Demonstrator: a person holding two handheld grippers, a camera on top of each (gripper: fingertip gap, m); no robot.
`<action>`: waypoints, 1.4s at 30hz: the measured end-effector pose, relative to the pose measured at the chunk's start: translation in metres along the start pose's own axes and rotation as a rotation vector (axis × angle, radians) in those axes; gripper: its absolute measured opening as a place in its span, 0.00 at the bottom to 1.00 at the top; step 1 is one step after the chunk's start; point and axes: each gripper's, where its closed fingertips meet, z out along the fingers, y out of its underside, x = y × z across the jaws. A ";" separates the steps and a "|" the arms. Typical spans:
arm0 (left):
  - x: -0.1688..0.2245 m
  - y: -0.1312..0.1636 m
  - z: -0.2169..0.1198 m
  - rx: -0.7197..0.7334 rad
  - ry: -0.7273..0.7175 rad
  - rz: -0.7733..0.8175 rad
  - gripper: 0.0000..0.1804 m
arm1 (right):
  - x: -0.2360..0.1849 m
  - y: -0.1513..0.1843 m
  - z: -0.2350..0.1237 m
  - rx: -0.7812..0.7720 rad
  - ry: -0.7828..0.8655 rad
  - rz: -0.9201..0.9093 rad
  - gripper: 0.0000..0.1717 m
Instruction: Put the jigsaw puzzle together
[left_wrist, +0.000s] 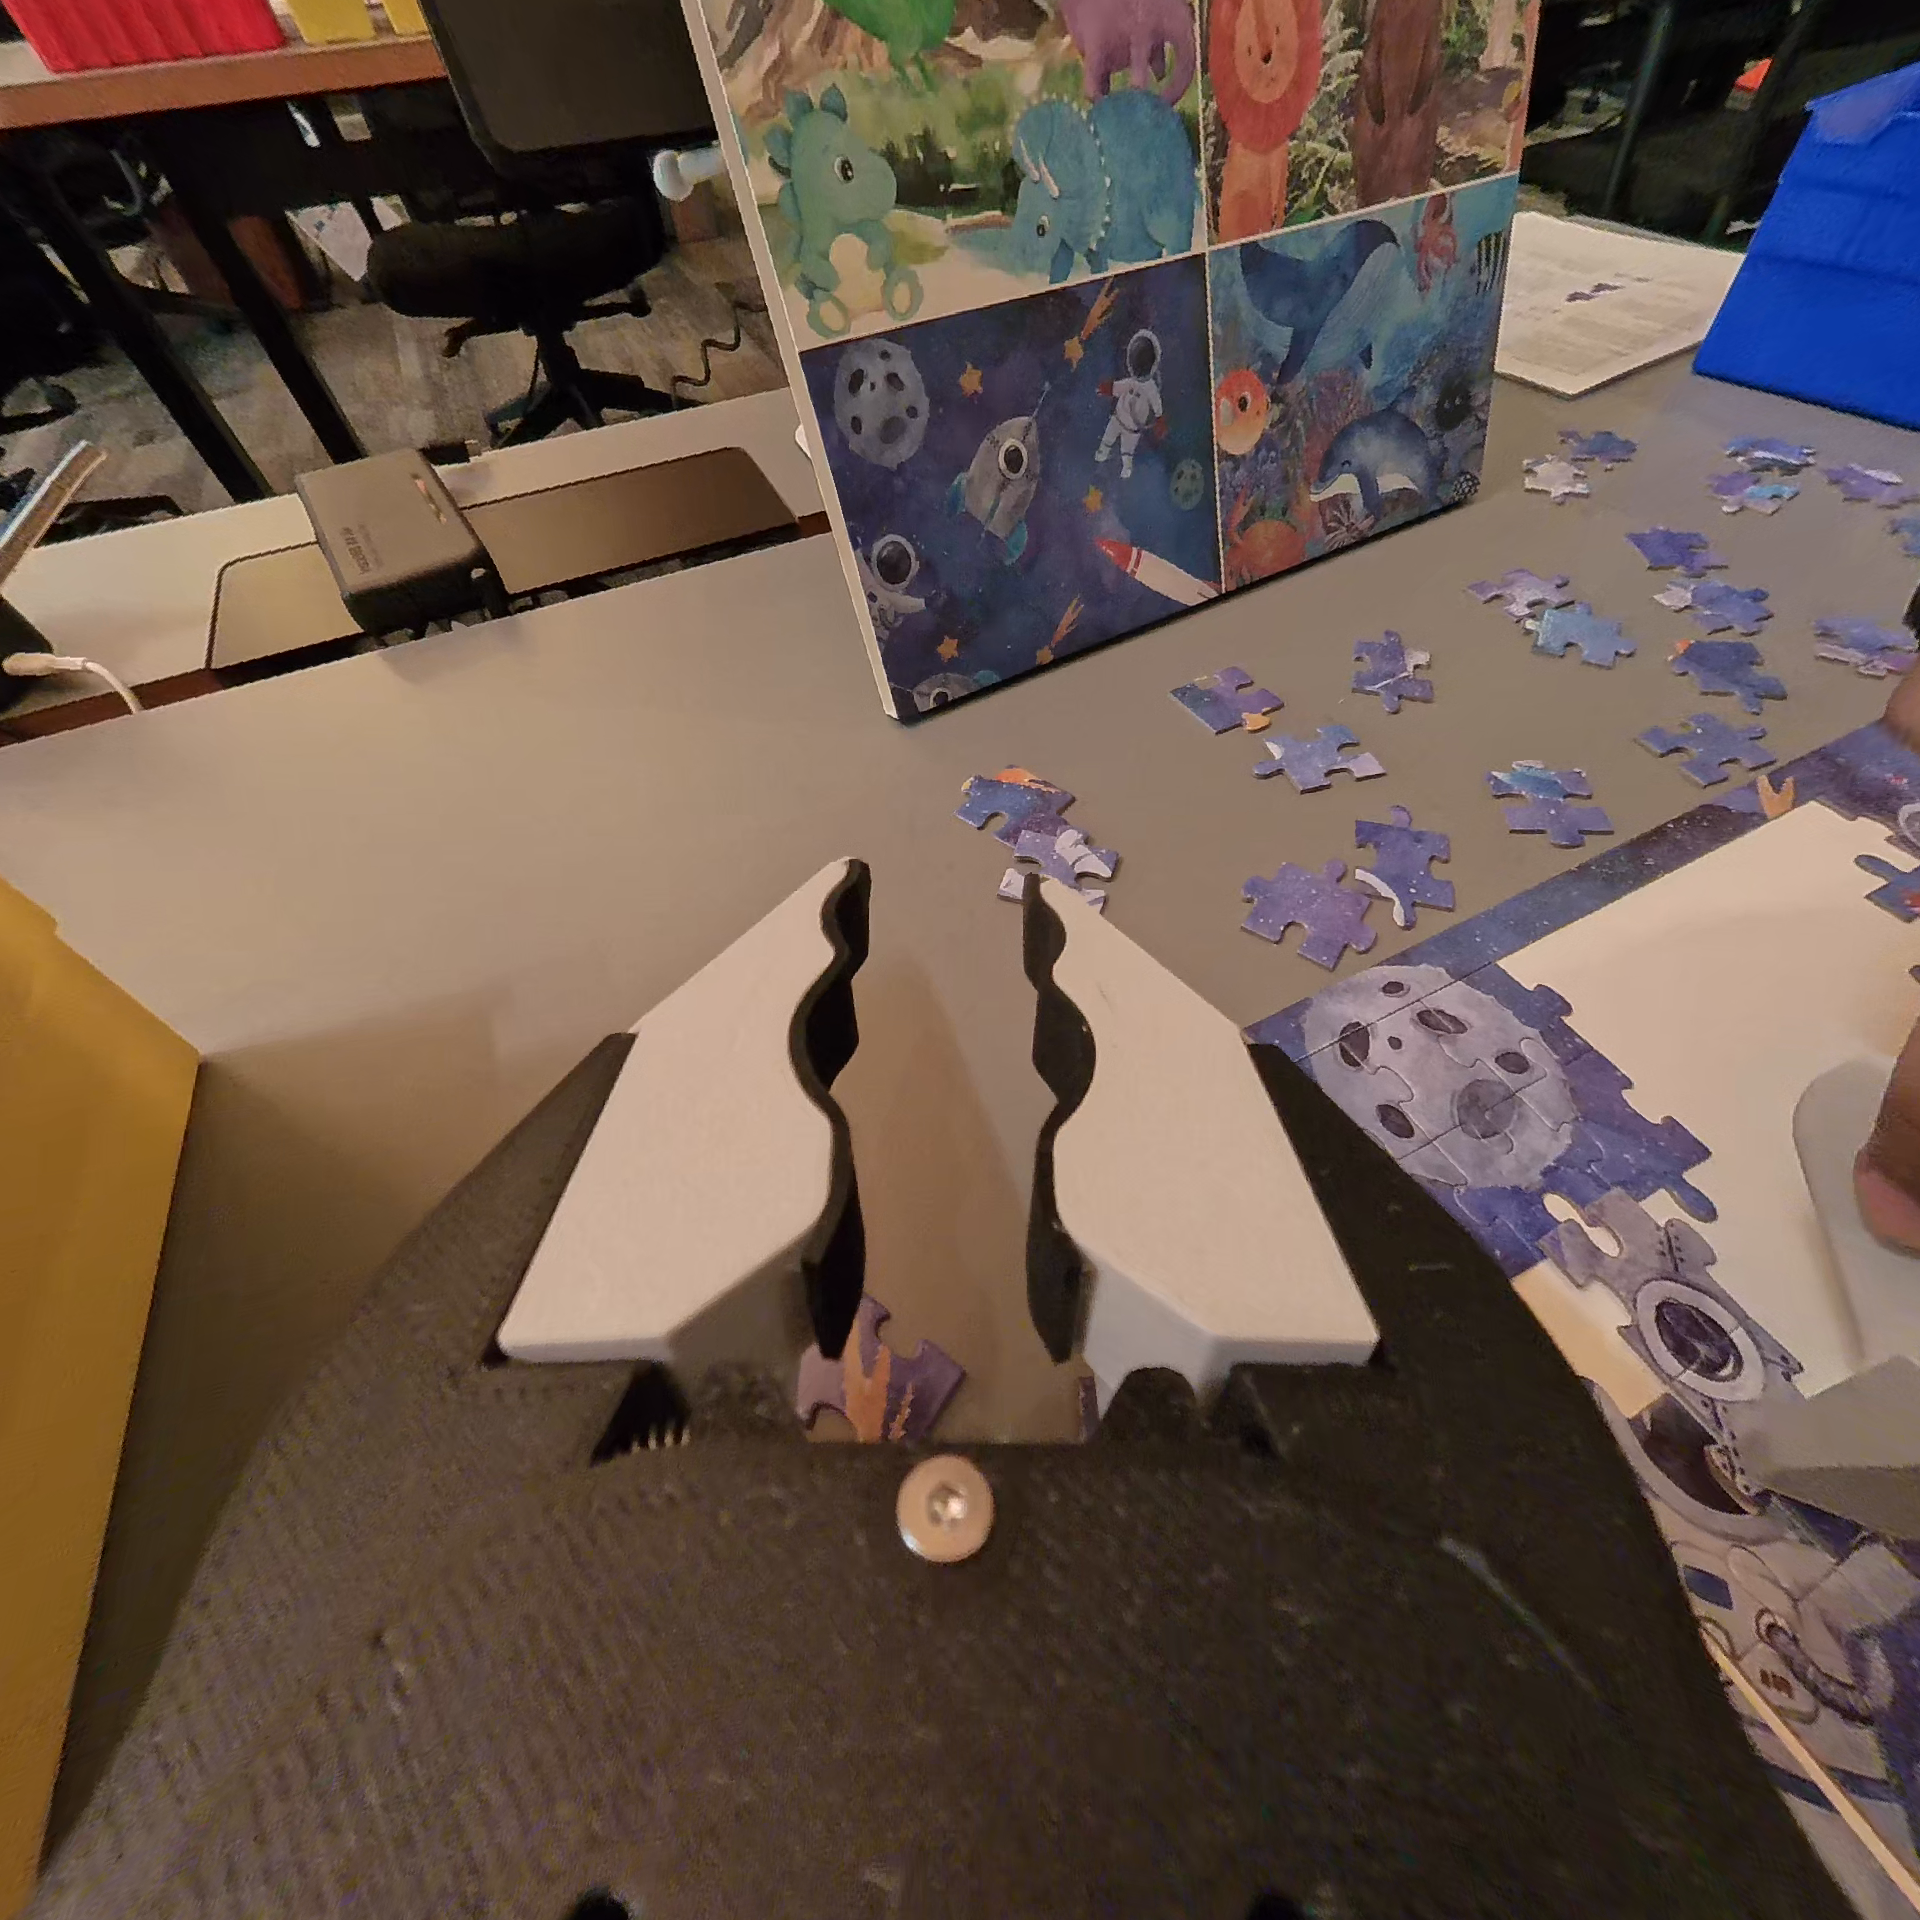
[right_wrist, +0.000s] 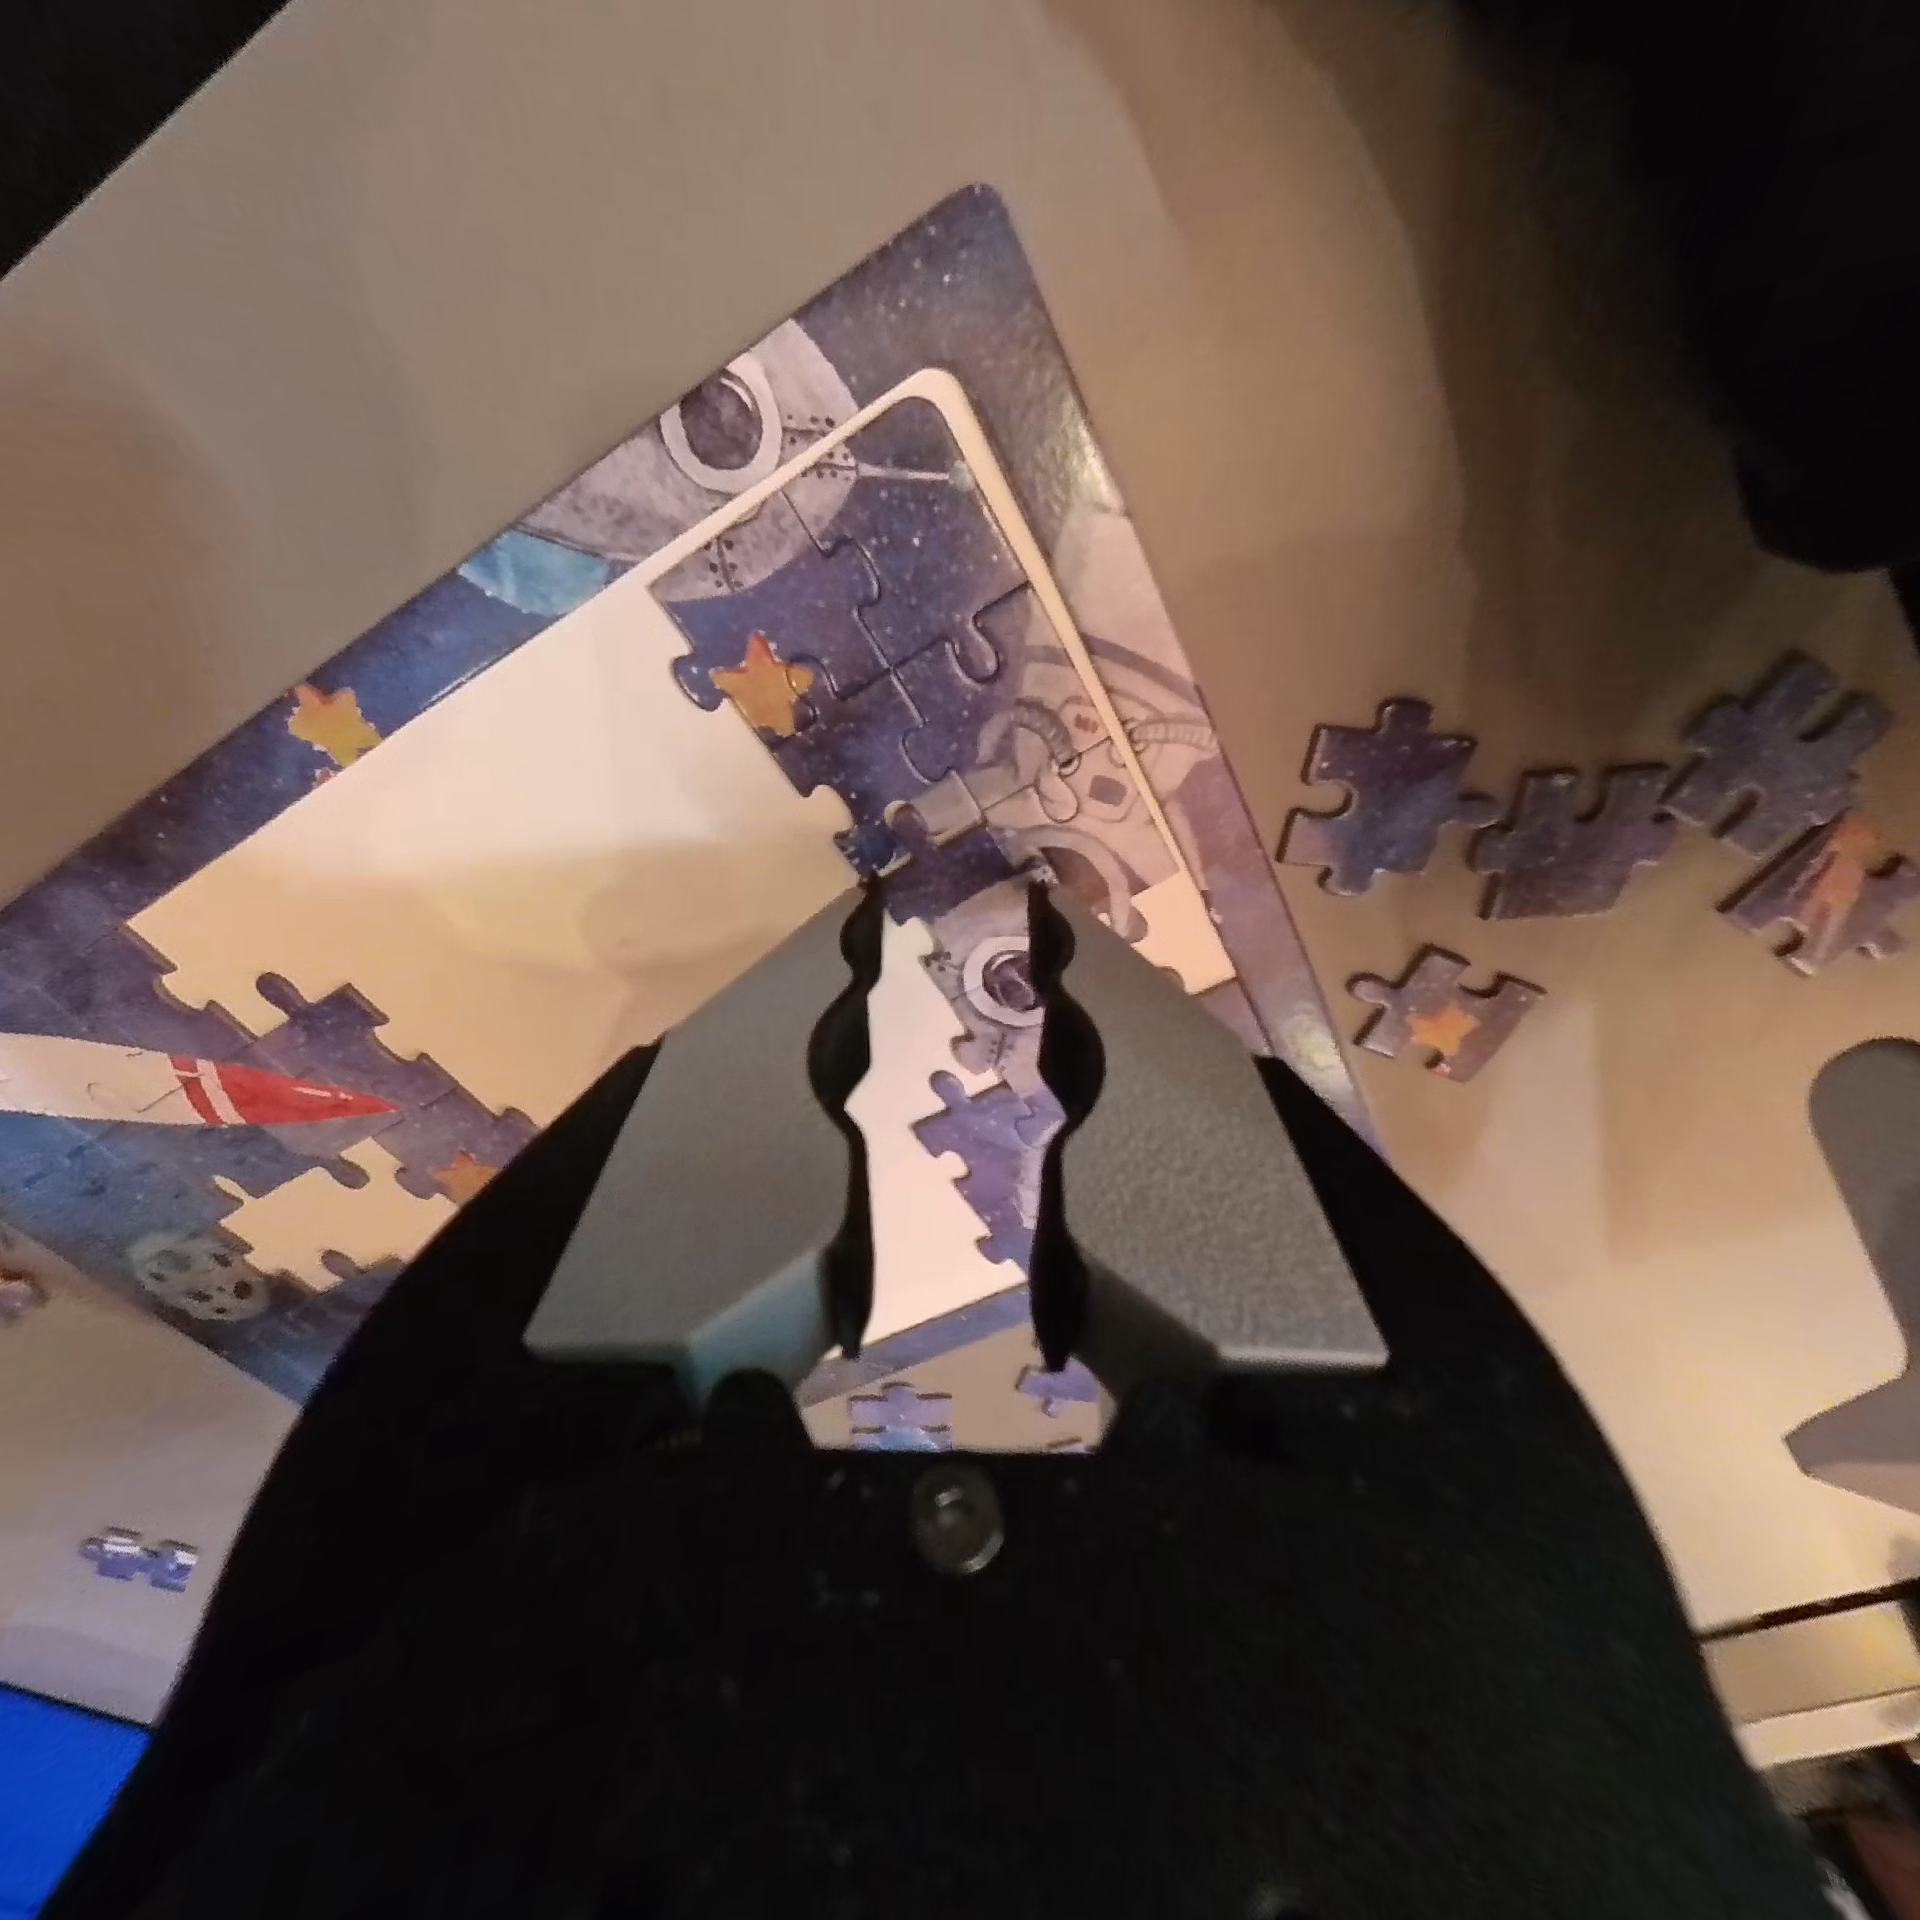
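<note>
- Dark blue card with a starry print: a puzzle piece (right_wrist: 951, 857) lies flat in the puzzle tray (right_wrist: 1060, 343), right at the tips of the right gripper (right_wrist: 956, 883).
- That gripper's jaws stand apart, one tip at each near corner of the piece. In this dim view they seem to rest at its edge rather than clamp it.
- The piece adjoins the joined cluster that fills one corner of the tray. The cream tray floor (right_wrist: 468, 831) is bare beside it.
- Just off the tray's long edge, several loose pieces (right_wrist: 1371, 800) lie on the grey table.
- The left gripper (left_wrist: 945, 883) hovers above the grey table (left_wrist: 468, 831) with its jaws spread and nothing between them.
- A small heap of pieces (left_wrist: 1039, 831) lies just beyond its right-hand tip, and more pieces are scattered farther right.
- Farther out, the picture box (left_wrist: 1039, 468) stands upright mid-table. A blue bin (left_wrist: 1849, 260) sits at the far right corner.
</note>
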 end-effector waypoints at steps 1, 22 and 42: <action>0.000 0.000 0.000 0.001 0.001 -0.001 0.15 | 0.000 0.000 0.001 0.001 -0.006 0.007 0.16; 0.000 0.000 0.000 -0.002 0.001 0.000 0.15 | -0.002 -0.001 0.004 0.014 -0.042 0.033 0.15; 0.000 0.000 0.001 -0.003 0.002 0.001 0.15 | 0.008 0.016 -0.003 -0.027 0.037 0.044 0.17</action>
